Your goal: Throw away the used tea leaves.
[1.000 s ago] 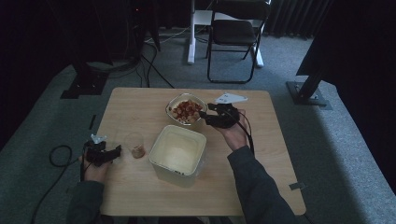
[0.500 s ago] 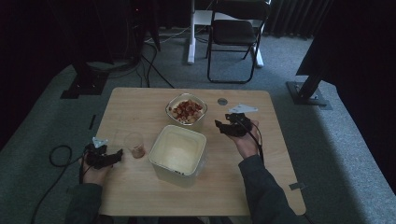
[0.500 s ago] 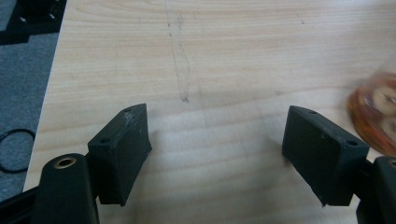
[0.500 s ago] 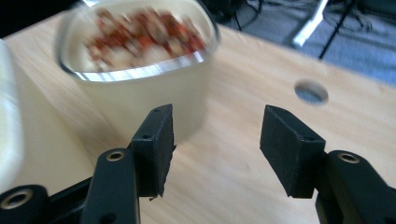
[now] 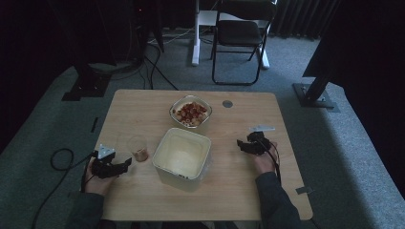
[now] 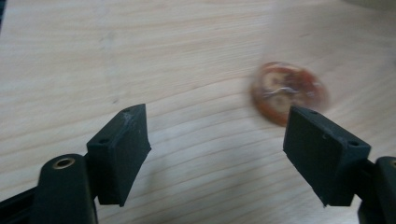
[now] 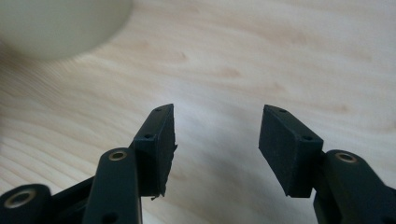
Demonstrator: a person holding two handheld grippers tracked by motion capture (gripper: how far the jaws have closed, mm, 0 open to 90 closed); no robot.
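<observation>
A small clear cup [image 5: 138, 148] with brownish bits [image 6: 289, 92] in its bottom stands on the wooden table [image 5: 239, 191], left of a cream square container [image 5: 182, 155]. A bowl of mixed food [image 5: 191, 113] sits behind the container. My left gripper [image 5: 127, 162] lies just left of the cup and points at it. Its jaws [image 6: 217, 114] have just been opening and are open, with bare wood between them. My right gripper [image 5: 239, 145] rests low, right of the container. It [image 7: 219, 112] has closed slightly and stands open on nothing.
A small grey round disc [image 5: 227, 103] is set in the table's far edge. A corner of the cream container [image 7: 60, 23] lies ahead-left of the right jaws. A folding chair [image 5: 241, 38] and stand bases stand on the carpet beyond the table.
My right gripper has left the bowl of food, coming down and back toward the near right of the table. The left gripper eased slightly toward the near edge, and its jaws widened.
</observation>
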